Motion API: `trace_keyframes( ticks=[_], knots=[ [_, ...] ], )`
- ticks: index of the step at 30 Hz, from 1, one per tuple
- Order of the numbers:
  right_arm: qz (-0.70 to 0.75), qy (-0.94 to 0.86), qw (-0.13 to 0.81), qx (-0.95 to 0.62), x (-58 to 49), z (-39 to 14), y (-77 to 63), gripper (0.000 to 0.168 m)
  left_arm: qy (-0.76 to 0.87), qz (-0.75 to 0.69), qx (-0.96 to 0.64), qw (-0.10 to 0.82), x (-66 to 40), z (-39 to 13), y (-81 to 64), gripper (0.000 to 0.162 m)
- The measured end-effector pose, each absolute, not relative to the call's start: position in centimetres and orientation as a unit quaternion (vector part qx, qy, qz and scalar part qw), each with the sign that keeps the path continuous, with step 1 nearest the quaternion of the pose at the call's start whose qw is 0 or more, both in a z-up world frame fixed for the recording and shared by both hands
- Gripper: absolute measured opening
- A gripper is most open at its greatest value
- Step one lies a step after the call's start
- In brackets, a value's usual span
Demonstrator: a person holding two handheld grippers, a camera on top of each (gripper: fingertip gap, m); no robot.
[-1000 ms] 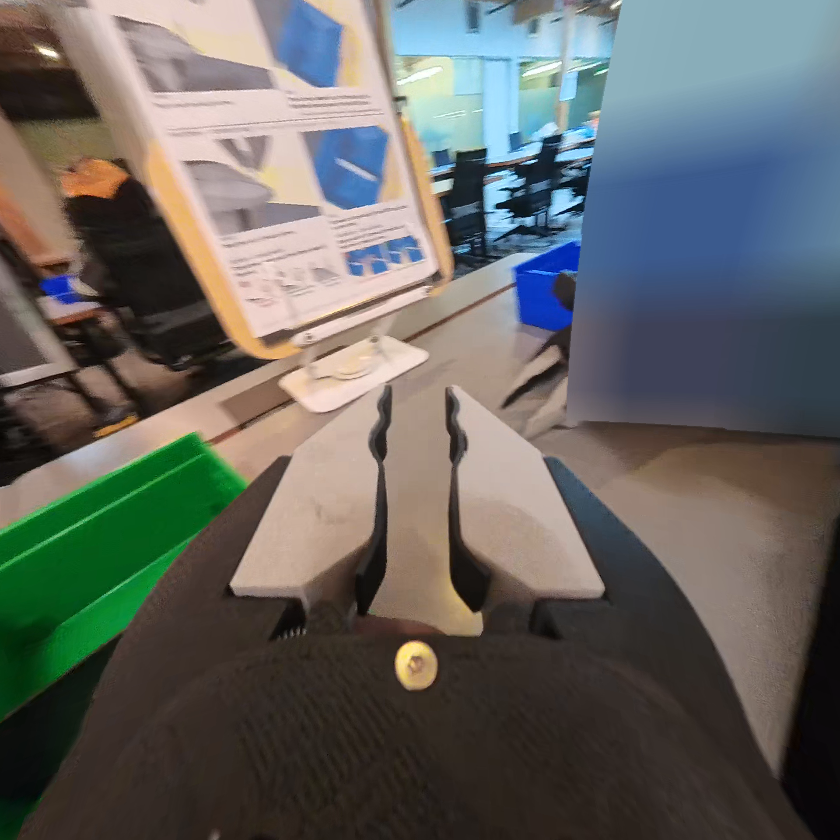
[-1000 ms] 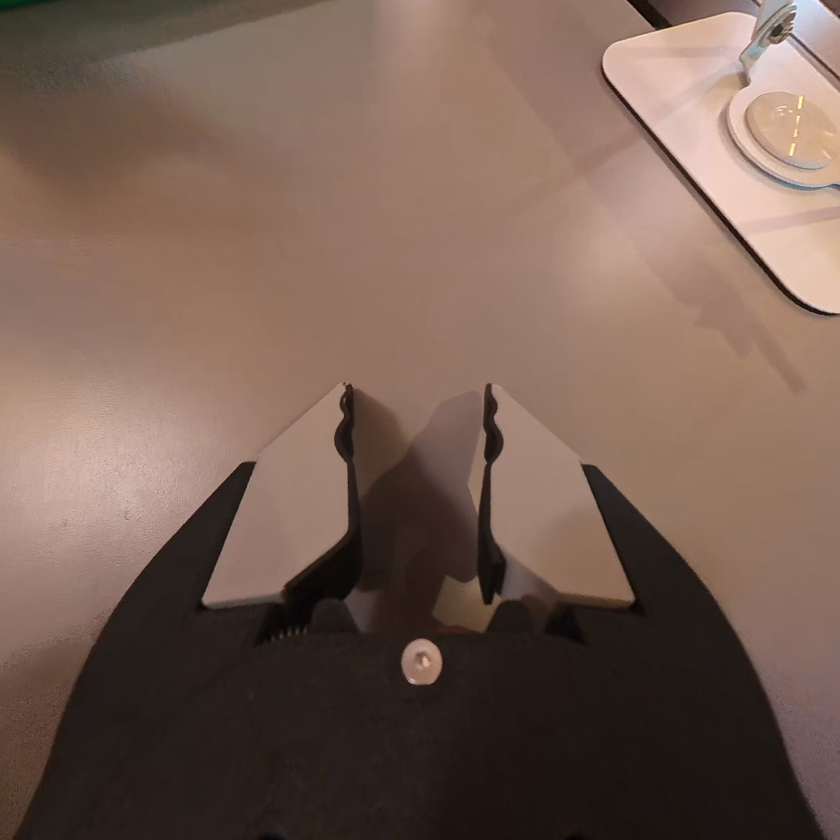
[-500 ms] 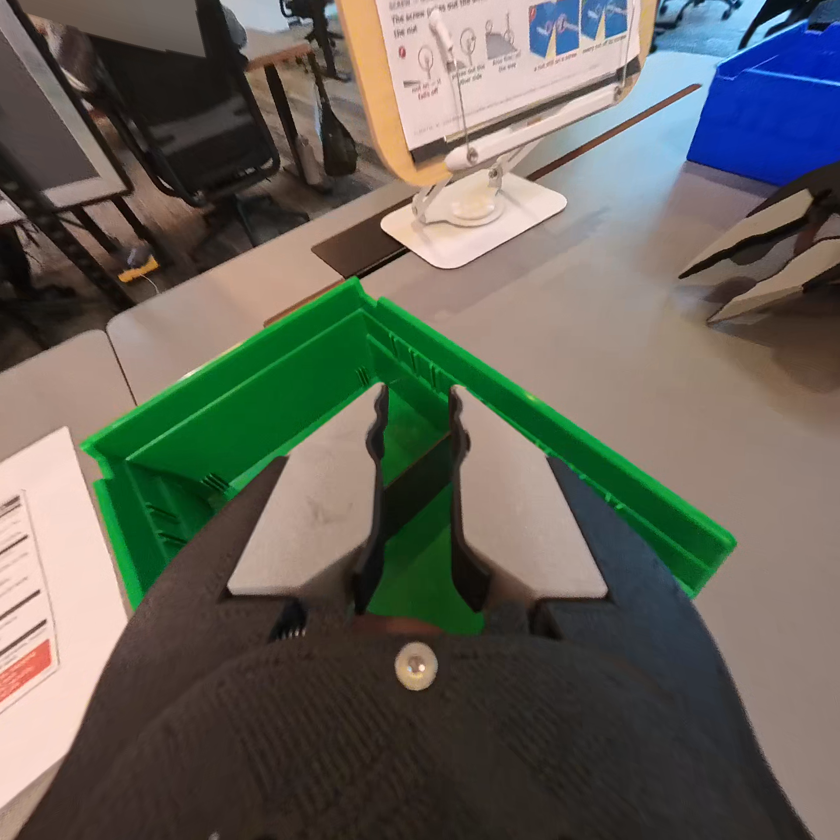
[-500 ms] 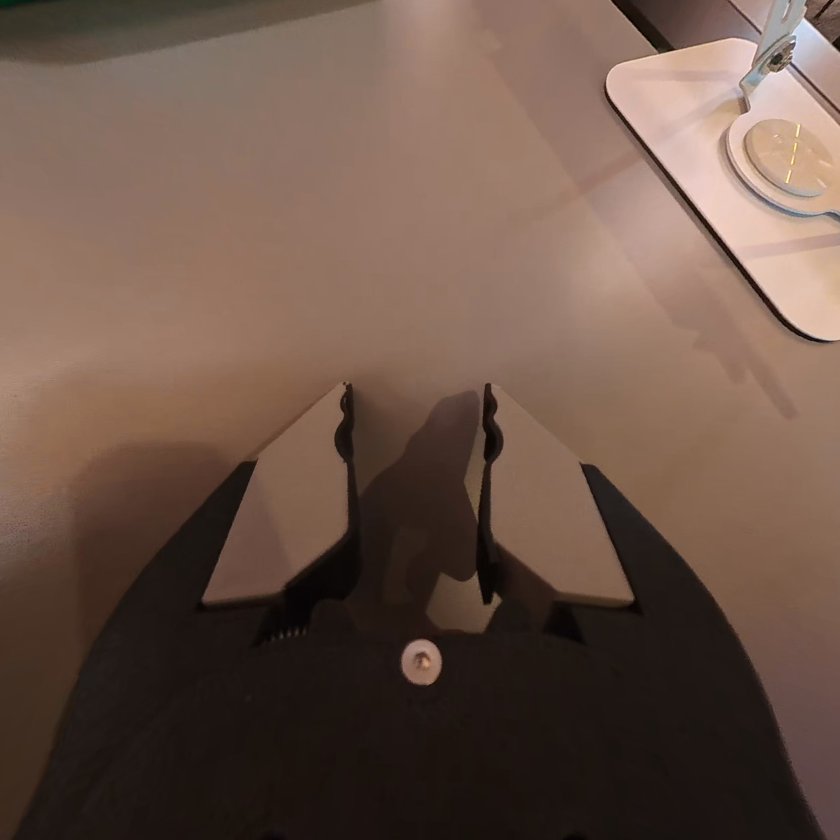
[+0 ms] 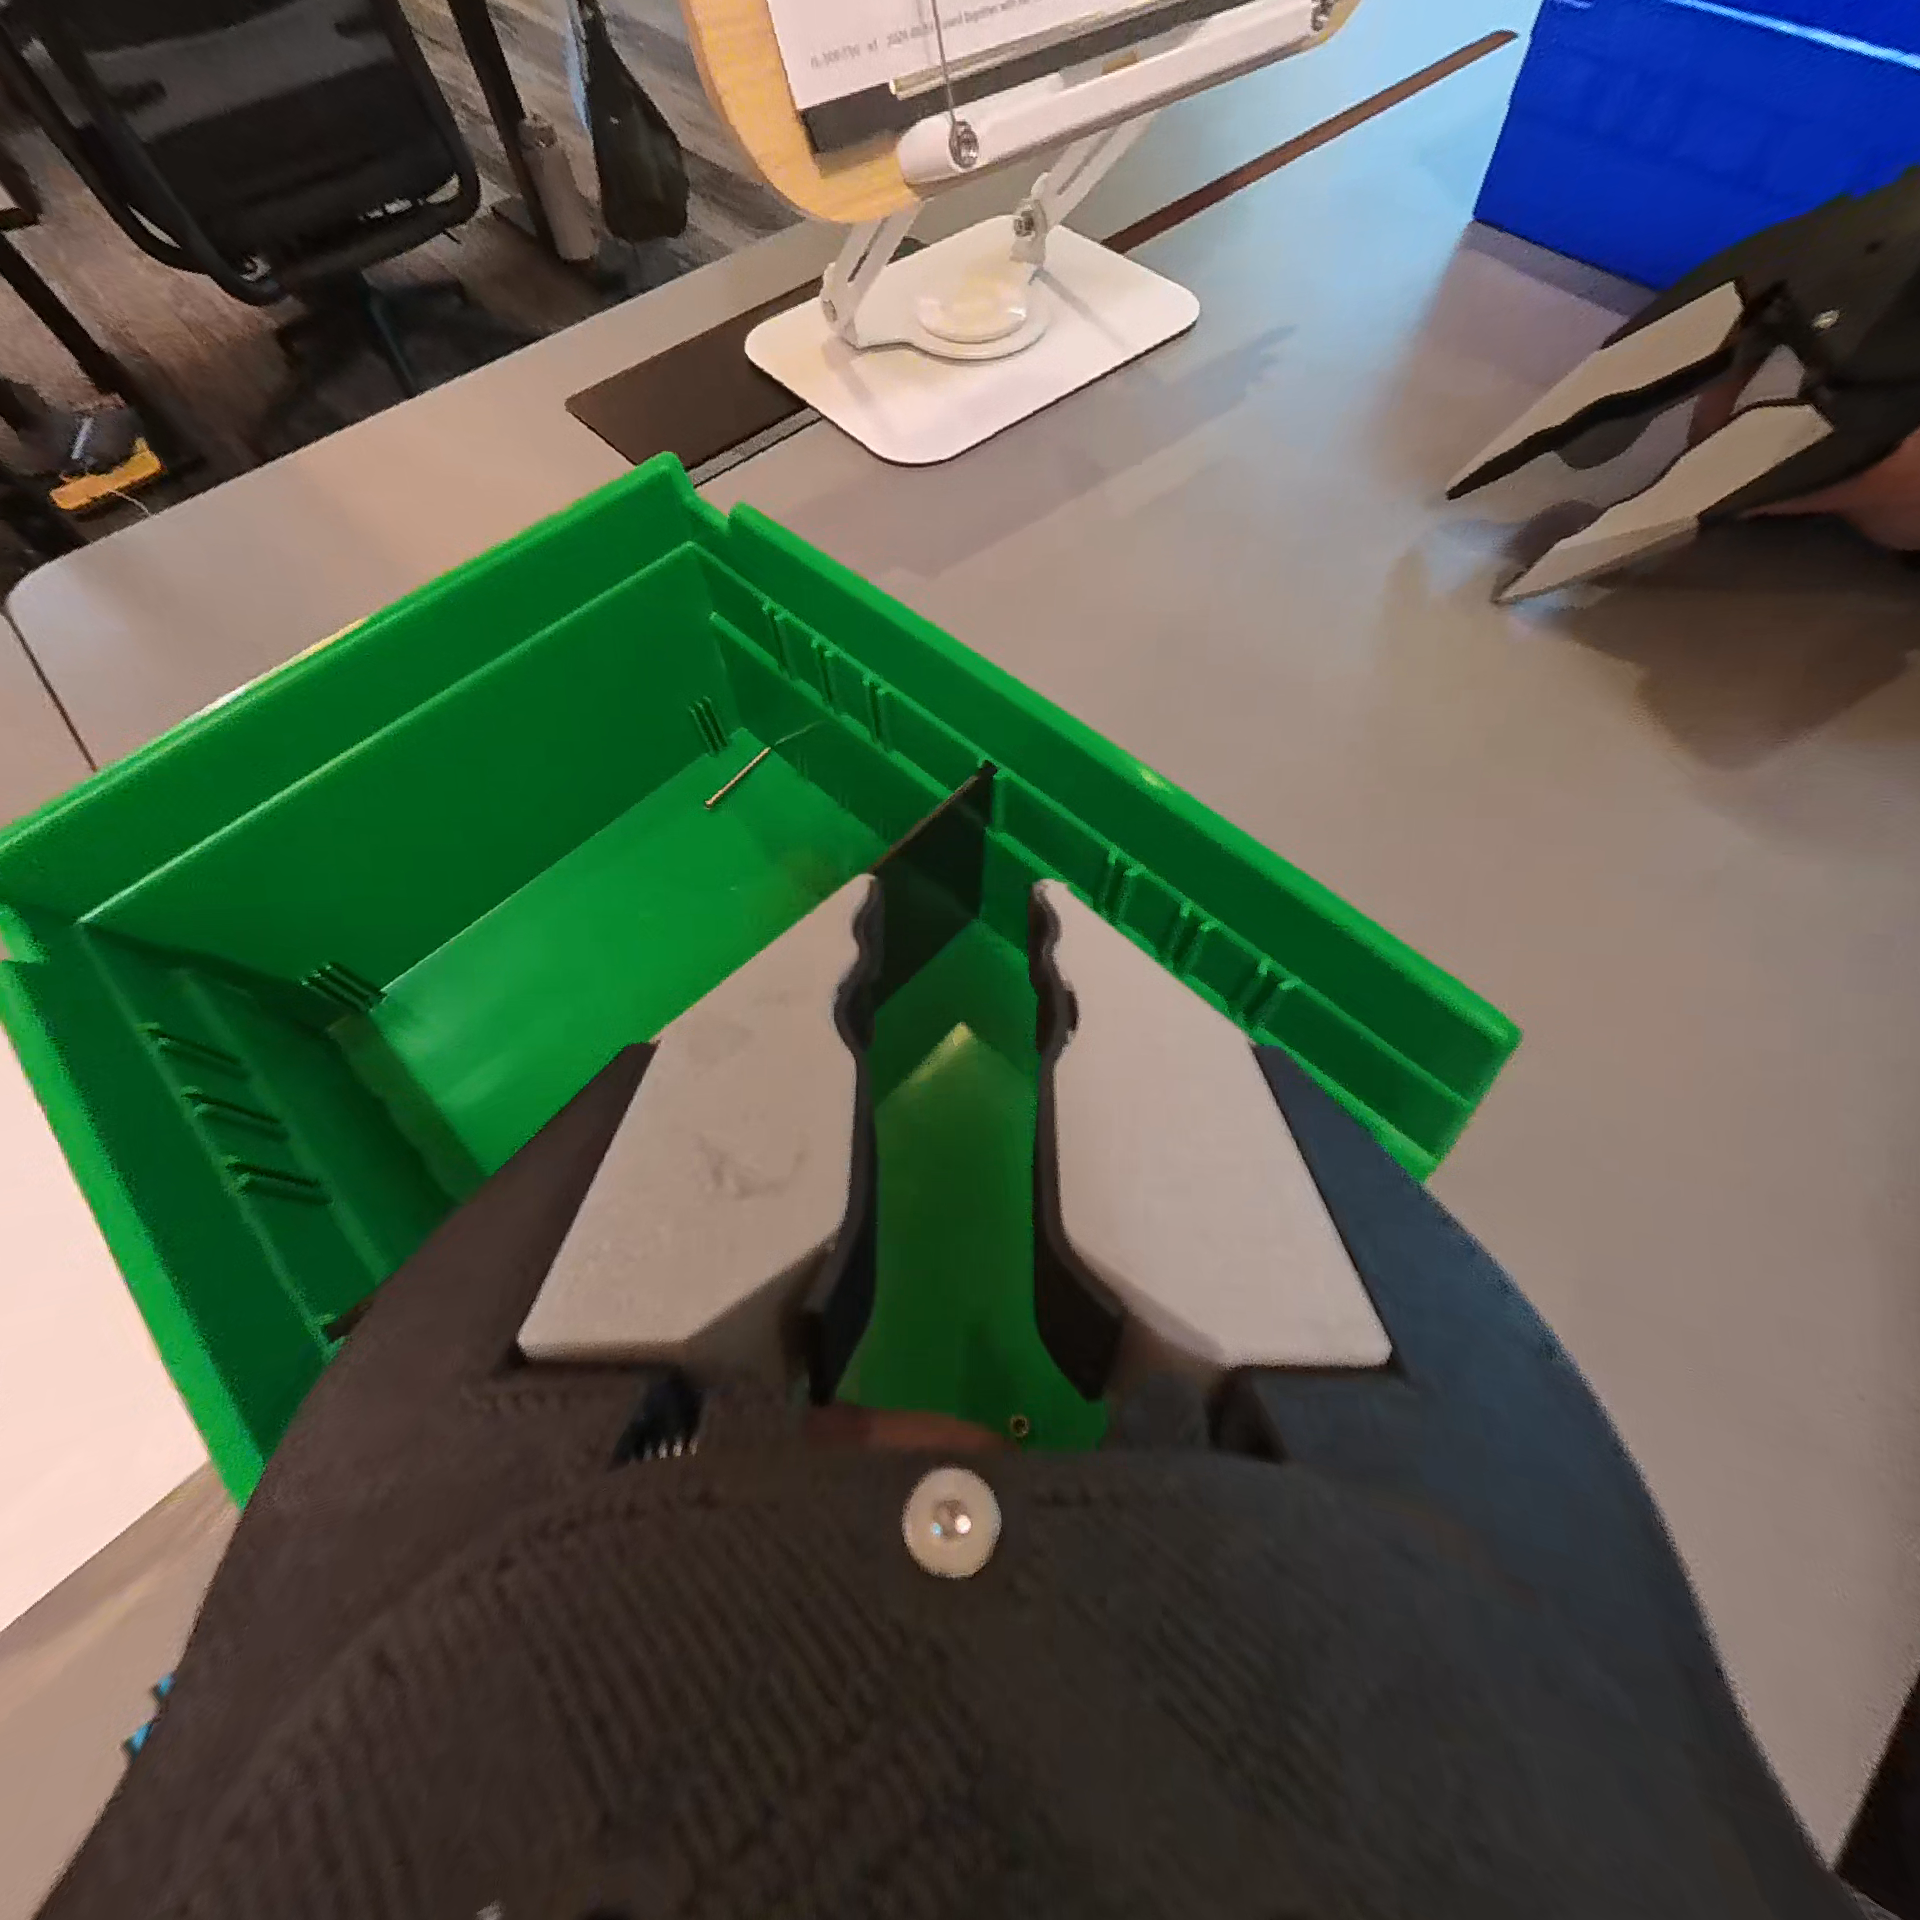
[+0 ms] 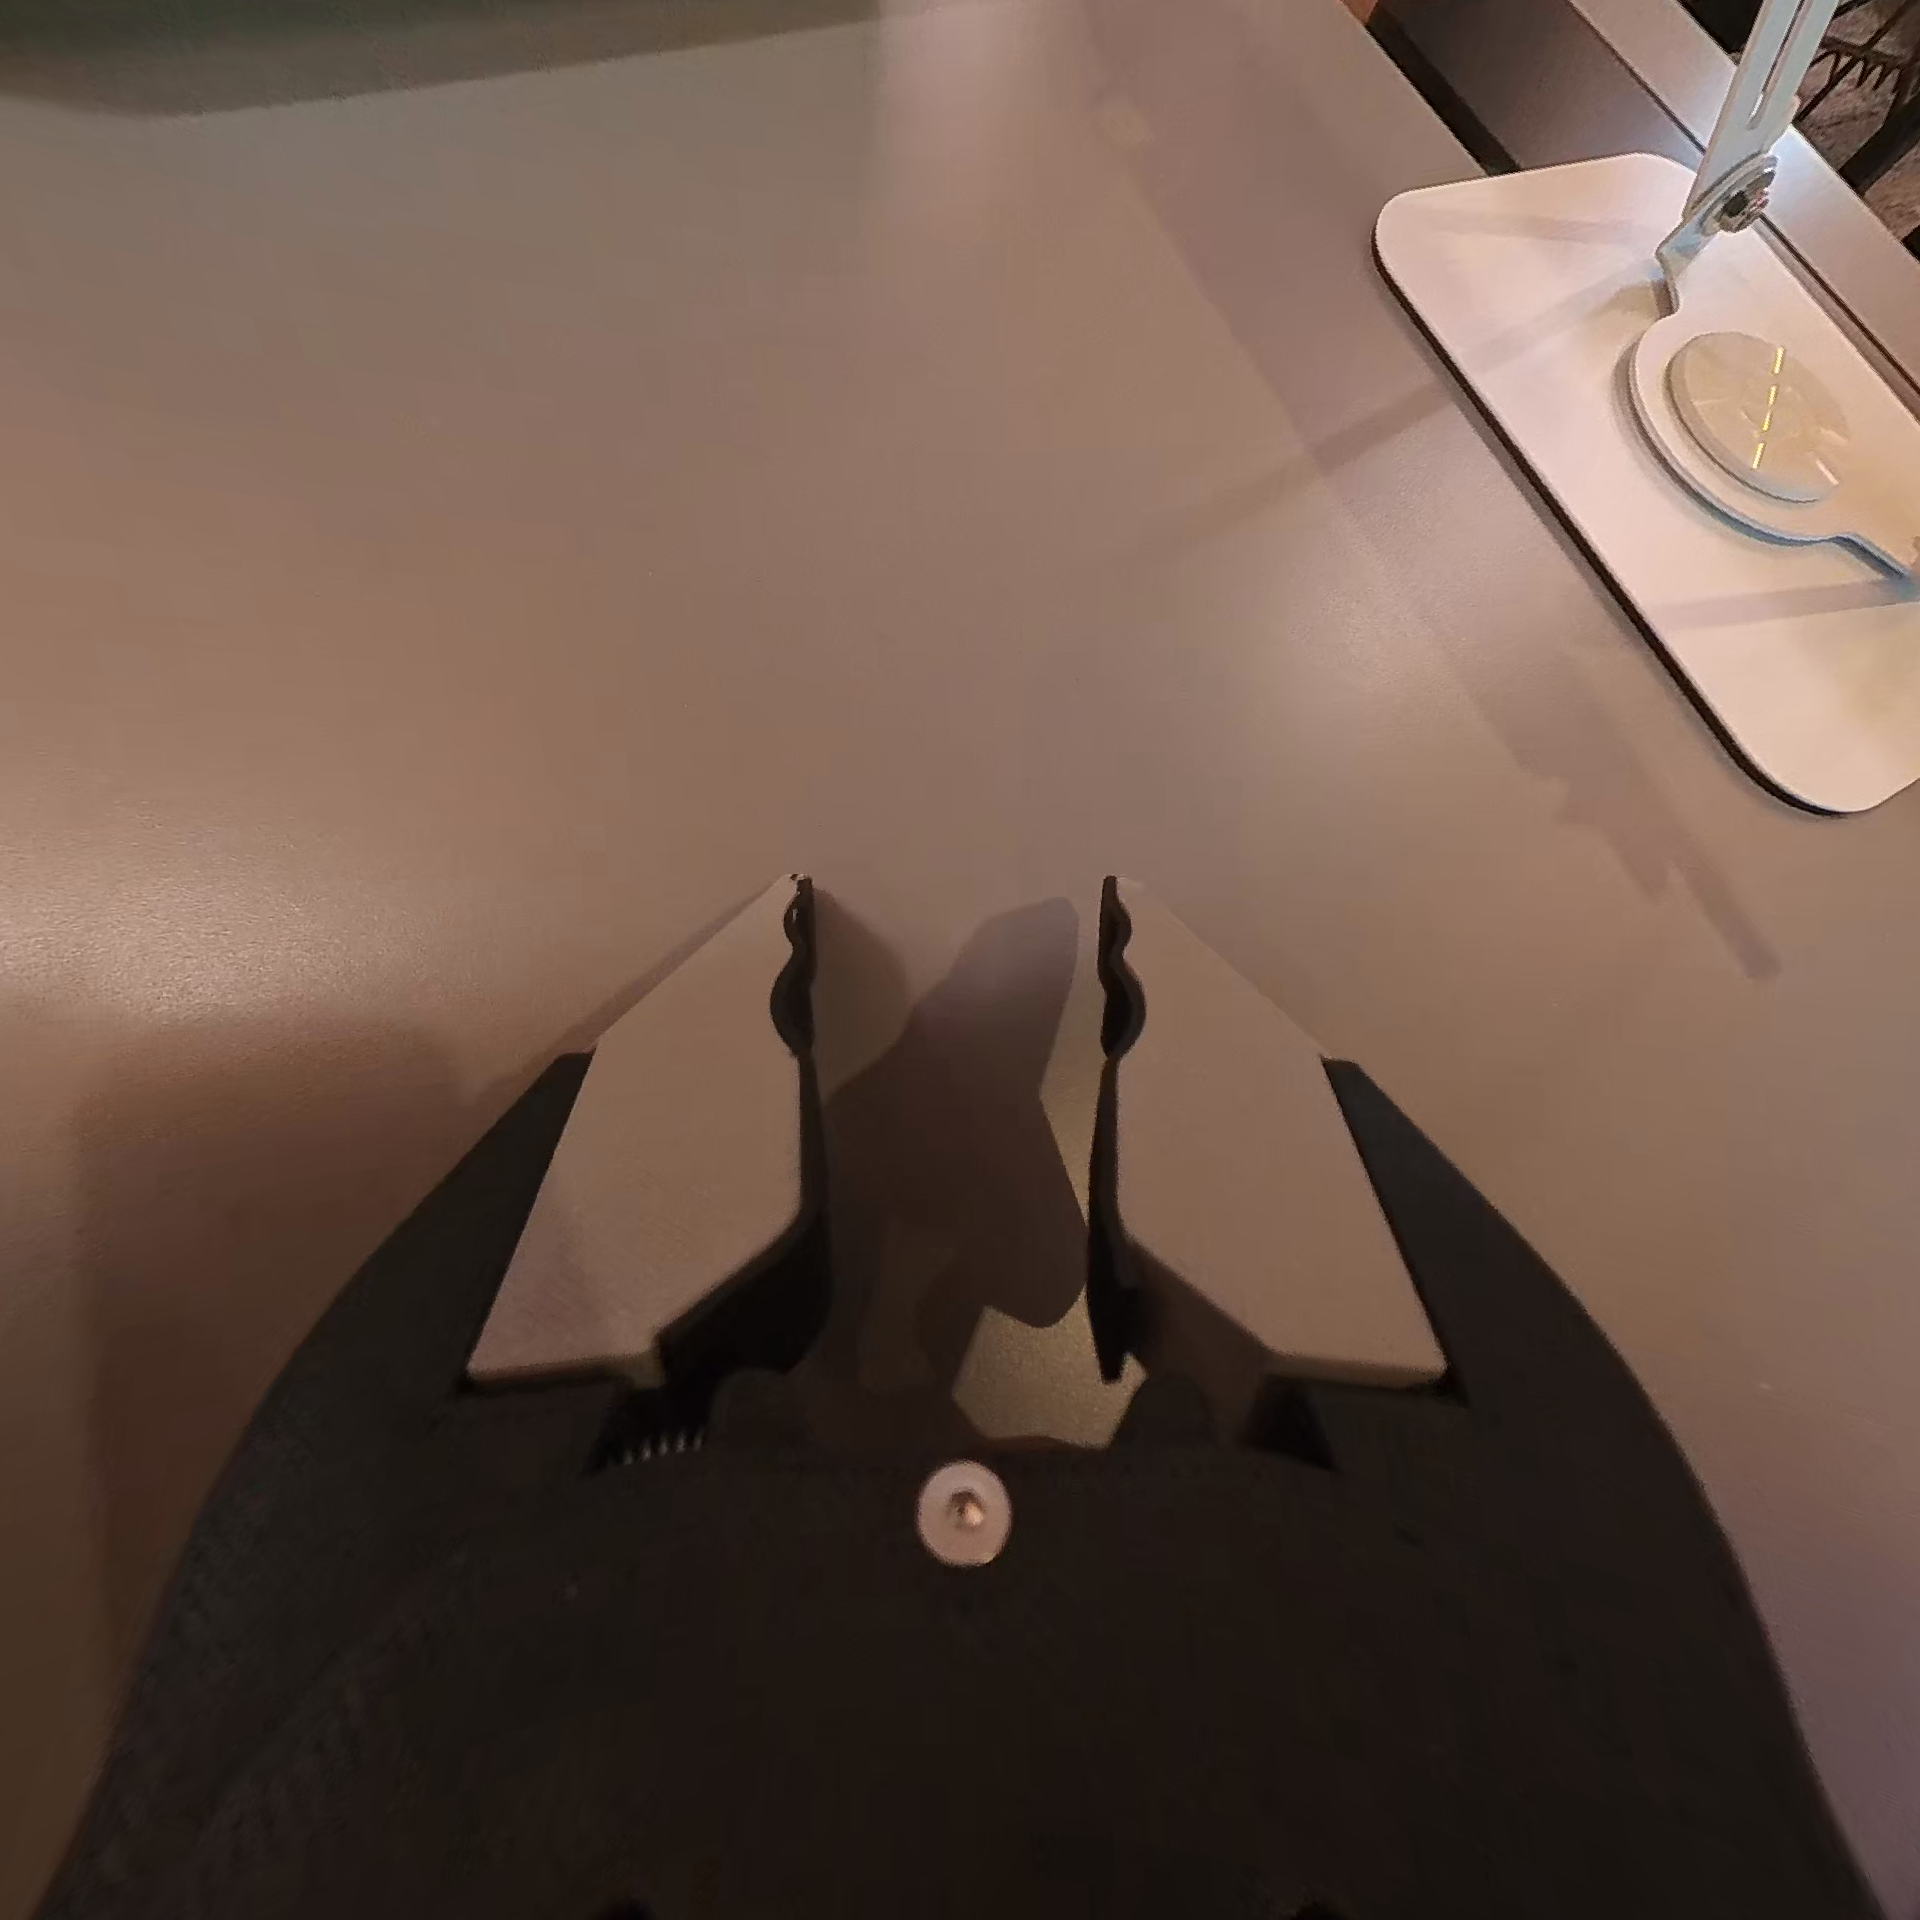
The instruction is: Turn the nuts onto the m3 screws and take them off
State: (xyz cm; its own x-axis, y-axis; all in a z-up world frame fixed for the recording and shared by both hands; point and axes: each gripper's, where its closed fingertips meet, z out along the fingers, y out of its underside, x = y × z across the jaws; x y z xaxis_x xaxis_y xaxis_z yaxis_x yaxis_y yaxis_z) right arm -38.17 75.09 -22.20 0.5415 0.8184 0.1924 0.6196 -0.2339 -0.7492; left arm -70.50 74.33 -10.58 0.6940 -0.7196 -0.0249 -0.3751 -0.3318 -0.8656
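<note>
A green bin stands on the grey table, split by a black divider. A thin screw lies on the bin floor in the far compartment. A small brass nut lies in the near compartment, seen between my fingers near their base. My left gripper is open and empty, held above the near compartment. My right gripper is open and empty, low over bare table; it also shows at the right edge of the left wrist view.
A white stand base holding a tilted instruction board stands behind the bin; it also shows in the right wrist view. A blue bin is at the far right. A white sheet lies left of the green bin. There is about 35 cm between the tips of the two grippers. My left tips are roughly 20 cm from the thin screw.
My left gripper has tilted down from the room and the board and come over the green bin, closer in. My right gripper has barely moved and stays open.
</note>
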Motion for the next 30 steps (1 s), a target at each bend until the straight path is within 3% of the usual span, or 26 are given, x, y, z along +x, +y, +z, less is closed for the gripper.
trace_keyframes(
  ticks=[9, 14, 19, 29, 30],
  knots=[
    [0.117, -0.465, 0.413, -0.774, -38.2, -22.2, 75.1, 0.052, 0.405, -0.149, -0.798, 0.421, -68.7, -10.0, 78.4, 0.026],
    [0.11, -0.467, 0.418, -0.771, -38.2, -22.1, 75.1, 0.052, 0.48, -0.102, -0.824, 0.283, -68.9, -14.0, 83.6, 0.019],
    [0.102, -0.47, 0.424, -0.768, -38.2, -22.1, 75.1, 0.053, 0.524, -0.042, -0.823, 0.213, -69.6, -18.8, 87.7, 0.017],
    [0.103, -0.473, 0.423, -0.766, -38.2, -22.1, 75.0, 0.05, 0.57, 0.006, -0.804, 0.172, -69.1, -22.2, 89.3, 0.014],
    [0.102, -0.473, 0.423, -0.766, -38.2, -22.1, 75.0, 0.05, 0.571, 0.005, -0.804, 0.167, -69.1, -22.6, 89.4, 0.005]
  ],
)
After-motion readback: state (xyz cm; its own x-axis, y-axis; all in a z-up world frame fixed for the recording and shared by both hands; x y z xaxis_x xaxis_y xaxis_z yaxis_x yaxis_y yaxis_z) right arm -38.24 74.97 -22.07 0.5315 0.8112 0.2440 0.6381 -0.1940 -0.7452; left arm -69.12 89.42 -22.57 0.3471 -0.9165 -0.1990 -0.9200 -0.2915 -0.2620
